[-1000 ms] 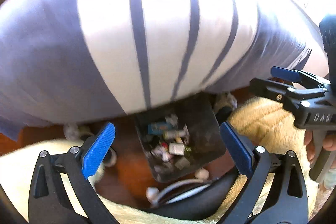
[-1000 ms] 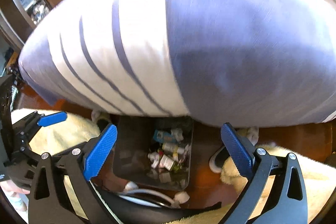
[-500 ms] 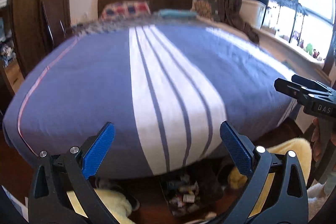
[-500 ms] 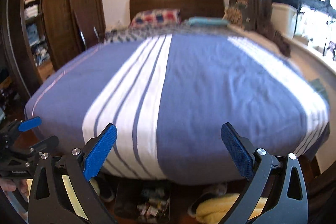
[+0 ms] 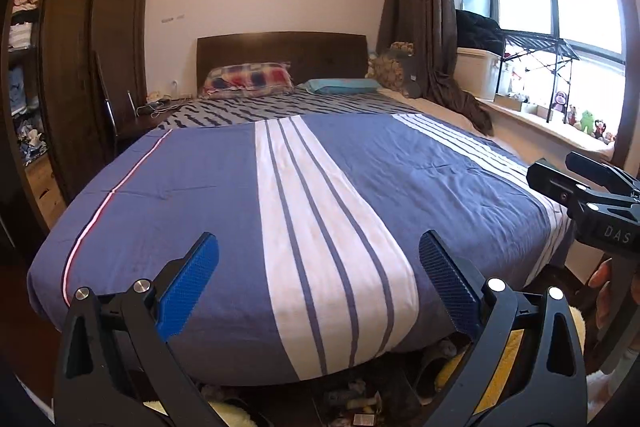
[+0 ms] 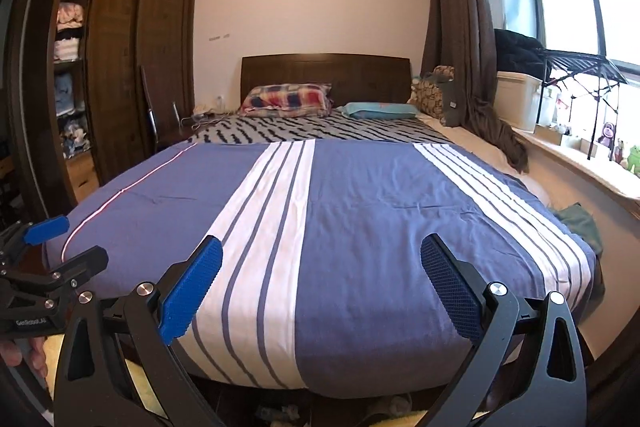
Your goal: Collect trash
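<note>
my left fingers (image 5: 316,287): wide apart, nothing between them; blue pads aimed out over the bed.
my right fingers (image 6: 320,285): wide apart too, empty; level with the left ones, just to their right.
change: a second ago both cameras looked down at the trash bin on the floor, filling the near view; now both are tilted up and show the whole room.
trash bin (image 5: 360,409): only a sliver of it and its litter shows at the near bottom edge of the left view, tucked at the foot of the bed on the floor.
task read: nothing picked, bin not held; I judge this a look-around for loose trash, so collecting is barely begun.
bed cover (image 5: 224,195): blue with white stripes, smooth, no obvious litter on it.
left view only: my right gripper at the right edge with the hand (image 5: 604,291) on its grip; yellow fluffy rug (image 5: 504,367) beside the bin.
right view only: green cloth (image 6: 580,223) lying at the bed's right edge, near the sill; my left gripper at the left edge; bin contents nearly cut off, blurred.
far: pillows (image 6: 286,101) at the headboard, wardrobe (image 6: 132,67) far left, window sill with toys (image 5: 584,121) far right.
risk: the green cloth may not be trash; cannot tell from here.
</note>
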Action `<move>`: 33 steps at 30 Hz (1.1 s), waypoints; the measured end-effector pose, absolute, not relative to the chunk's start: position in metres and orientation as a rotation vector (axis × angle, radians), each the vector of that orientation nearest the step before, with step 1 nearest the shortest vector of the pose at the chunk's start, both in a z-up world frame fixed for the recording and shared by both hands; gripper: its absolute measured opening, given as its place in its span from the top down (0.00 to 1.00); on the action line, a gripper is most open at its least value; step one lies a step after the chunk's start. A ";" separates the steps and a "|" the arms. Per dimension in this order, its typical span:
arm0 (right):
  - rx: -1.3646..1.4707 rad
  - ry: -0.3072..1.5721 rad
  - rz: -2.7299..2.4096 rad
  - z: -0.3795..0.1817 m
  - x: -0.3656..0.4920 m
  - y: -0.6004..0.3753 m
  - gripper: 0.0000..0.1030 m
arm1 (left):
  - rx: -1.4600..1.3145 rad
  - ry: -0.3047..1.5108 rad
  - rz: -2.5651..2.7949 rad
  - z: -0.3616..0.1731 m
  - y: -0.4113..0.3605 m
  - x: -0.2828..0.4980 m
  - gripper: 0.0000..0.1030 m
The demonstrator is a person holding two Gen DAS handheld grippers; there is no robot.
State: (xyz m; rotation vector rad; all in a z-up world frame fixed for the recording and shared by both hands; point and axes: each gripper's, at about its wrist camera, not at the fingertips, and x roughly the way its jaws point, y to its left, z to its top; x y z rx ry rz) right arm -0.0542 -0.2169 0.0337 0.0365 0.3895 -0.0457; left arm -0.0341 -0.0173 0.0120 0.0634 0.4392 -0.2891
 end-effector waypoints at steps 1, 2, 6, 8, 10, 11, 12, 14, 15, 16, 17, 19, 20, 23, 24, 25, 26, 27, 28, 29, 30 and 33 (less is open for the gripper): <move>0.032 0.389 -0.051 0.034 -0.056 -0.215 0.03 | 0.065 0.440 -0.290 0.013 -0.016 -0.036 0.08; 0.026 0.388 -0.058 0.035 -0.059 -0.213 0.03 | 0.065 0.439 -0.285 0.012 -0.015 -0.036 0.08; 0.000 0.378 -0.094 0.034 -0.066 -0.207 0.03 | 0.052 0.434 -0.279 0.012 -0.012 -0.040 0.08; -0.010 0.378 -0.087 0.034 -0.067 -0.204 0.03 | 0.042 0.432 -0.277 0.012 -0.010 -0.043 0.08; -0.018 0.381 -0.083 0.034 -0.069 -0.203 0.03 | 0.037 0.429 -0.275 0.014 -0.006 -0.044 0.08; -0.019 0.378 -0.082 0.034 -0.070 -0.202 0.03 | 0.034 0.426 -0.274 0.015 -0.006 -0.045 0.08; -0.019 0.376 -0.081 0.035 -0.070 -0.202 0.03 | 0.032 0.422 -0.275 0.016 -0.006 -0.046 0.08; -0.019 0.374 -0.078 0.036 -0.070 -0.201 0.03 | 0.030 0.418 -0.281 0.018 -0.005 -0.047 0.08; -0.021 0.374 -0.075 0.036 -0.070 -0.201 0.03 | 0.030 0.417 -0.283 0.018 -0.005 -0.048 0.08; -0.022 0.375 -0.074 0.036 -0.069 -0.200 0.03 | 0.031 0.416 -0.284 0.018 -0.006 -0.049 0.08; -0.025 0.377 -0.073 0.036 -0.069 -0.199 0.03 | 0.033 0.417 -0.285 0.017 -0.006 -0.048 0.08; -0.030 0.378 -0.069 0.036 -0.069 -0.198 0.03 | 0.034 0.418 -0.285 0.017 -0.007 -0.048 0.08; -0.032 0.377 -0.067 0.037 -0.069 -0.197 0.03 | 0.034 0.418 -0.287 0.017 -0.007 -0.048 0.08; -0.031 0.372 -0.068 0.038 -0.070 -0.197 0.03 | 0.034 0.419 -0.289 0.017 -0.006 -0.047 0.08; -0.030 0.369 -0.068 0.039 -0.071 -0.197 0.03 | 0.035 0.418 -0.290 0.016 -0.006 -0.047 0.08; -0.030 0.368 -0.068 0.039 -0.071 -0.197 0.03 | 0.035 0.418 -0.289 0.016 -0.006 -0.047 0.08; -0.030 0.366 -0.067 0.039 -0.072 -0.197 0.03 | 0.035 0.418 -0.289 0.017 -0.006 -0.047 0.08; -0.031 0.365 -0.067 0.039 -0.073 -0.197 0.03 | 0.033 0.418 -0.288 0.017 -0.006 -0.047 0.08; -0.032 0.365 -0.066 0.039 -0.073 -0.196 0.03 | 0.031 0.418 -0.288 0.016 -0.006 -0.047 0.08; -0.033 0.366 -0.066 0.039 -0.073 -0.196 0.03 | 0.031 0.418 -0.287 0.017 -0.006 -0.047 0.08; -0.033 0.367 -0.065 0.039 -0.073 -0.196 0.03 | 0.030 0.418 -0.286 0.017 -0.006 -0.047 0.08; -0.032 0.369 -0.065 0.039 -0.072 -0.196 0.03 | 0.027 0.417 -0.283 0.017 -0.005 -0.047 0.08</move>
